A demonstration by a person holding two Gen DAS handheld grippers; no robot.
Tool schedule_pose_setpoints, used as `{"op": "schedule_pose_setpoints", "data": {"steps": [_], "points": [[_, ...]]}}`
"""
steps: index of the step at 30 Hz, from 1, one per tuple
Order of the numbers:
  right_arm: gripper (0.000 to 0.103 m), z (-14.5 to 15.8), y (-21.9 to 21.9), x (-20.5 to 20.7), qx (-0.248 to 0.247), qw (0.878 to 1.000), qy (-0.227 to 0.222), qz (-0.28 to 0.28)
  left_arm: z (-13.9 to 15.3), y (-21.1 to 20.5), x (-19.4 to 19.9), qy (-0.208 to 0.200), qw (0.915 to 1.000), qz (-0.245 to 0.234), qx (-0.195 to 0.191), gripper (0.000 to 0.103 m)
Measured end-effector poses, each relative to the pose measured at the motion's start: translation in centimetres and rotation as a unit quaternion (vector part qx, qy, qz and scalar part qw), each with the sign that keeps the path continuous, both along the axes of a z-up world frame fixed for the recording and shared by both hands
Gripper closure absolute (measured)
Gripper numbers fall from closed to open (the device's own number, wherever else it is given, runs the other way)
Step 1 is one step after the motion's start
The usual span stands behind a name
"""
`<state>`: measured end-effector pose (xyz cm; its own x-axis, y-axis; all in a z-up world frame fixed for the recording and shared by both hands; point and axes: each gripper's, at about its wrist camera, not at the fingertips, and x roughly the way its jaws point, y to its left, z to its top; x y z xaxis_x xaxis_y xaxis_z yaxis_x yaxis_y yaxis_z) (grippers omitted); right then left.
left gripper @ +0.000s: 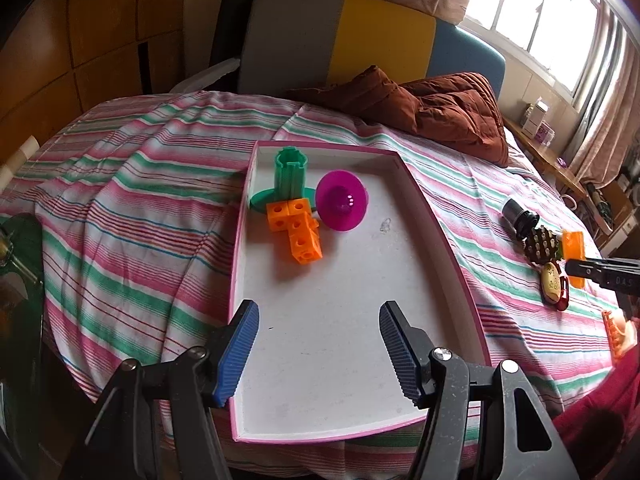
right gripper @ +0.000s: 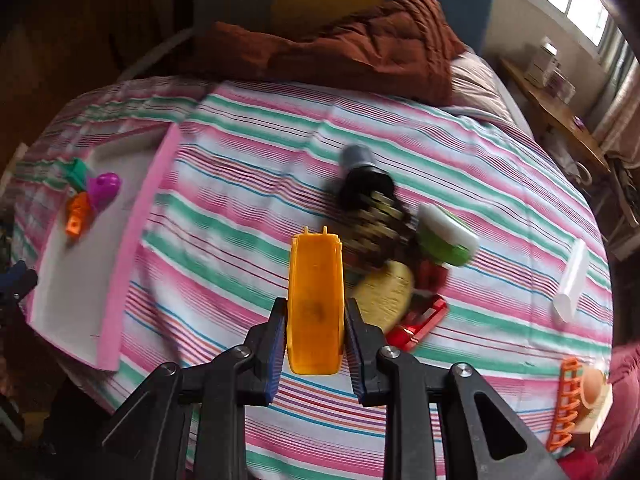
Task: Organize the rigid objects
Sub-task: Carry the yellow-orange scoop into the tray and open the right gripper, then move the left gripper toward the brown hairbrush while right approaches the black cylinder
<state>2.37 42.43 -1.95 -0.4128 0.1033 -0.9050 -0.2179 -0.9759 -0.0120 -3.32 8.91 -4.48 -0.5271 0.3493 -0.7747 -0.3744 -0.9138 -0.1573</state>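
R gripper (right gripper: 315, 322): jaws squeezing orange block (right gripper: 316, 300) from both sides, block sticks out past tips, up off striped sheet (right gripper: 248, 184) | L gripper (left gripper: 318, 354): jaws apart, nothing btwn, over bare near end of pink tray (left gripper: 436, 216) | toy pile (right gripper: 384, 232) just right of block | tray far end: green toy (left gripper: 289, 178), orange cubes (left gripper: 296, 228), purple dish (left gripper: 342, 201)

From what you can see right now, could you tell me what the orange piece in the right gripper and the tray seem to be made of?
Orange piece: likely moulded plastic, smooth, slightly translucent, with small tabs at its far end. Tray: probably cardboard, matte white inside with a thin pink rim, faintly scuffed.
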Motion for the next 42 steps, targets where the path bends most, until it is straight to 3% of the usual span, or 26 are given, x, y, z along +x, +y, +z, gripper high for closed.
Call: {"op": "schedule_pose_setpoints", "data": {"steps": [10,15,22,27,35,42], "points": [[0.077,0.1,-12.1,-9.3,-0.067,0.990,0.029,0.124,-0.6,-1.9,-0.5,-0.010,0.9997,0.020,0.005,0.040],[0.077,-1.8,-14.9,-13.8,-0.071,0.989,0.013,0.127,-0.8,-3.2,-0.8,-0.017,0.9993,0.033,0.009,0.040],[0.076,-4.7,-15.6,-17.4,-0.060,0.993,-0.016,0.102,-1.1,-4.1,-1.3,-0.023,0.9986,0.046,0.009,0.040],[0.076,-5.1,-15.3,-17.2,-0.059,0.994,-0.013,0.096,-1.2,-4.0,-1.2,-0.022,0.9987,0.045,0.008,0.039],[0.069,-2.8,-13.9,-13.8,-0.068,0.993,0.034,0.086,-0.8,-3.5,-0.9,-0.016,0.9991,0.038,0.001,0.039],[0.066,-1.0,-12.3,-10.4,-0.035,0.994,0.062,0.077,0.2,-2.1,-0.2,0.000,0.9998,0.019,-0.007,0.039]]}}
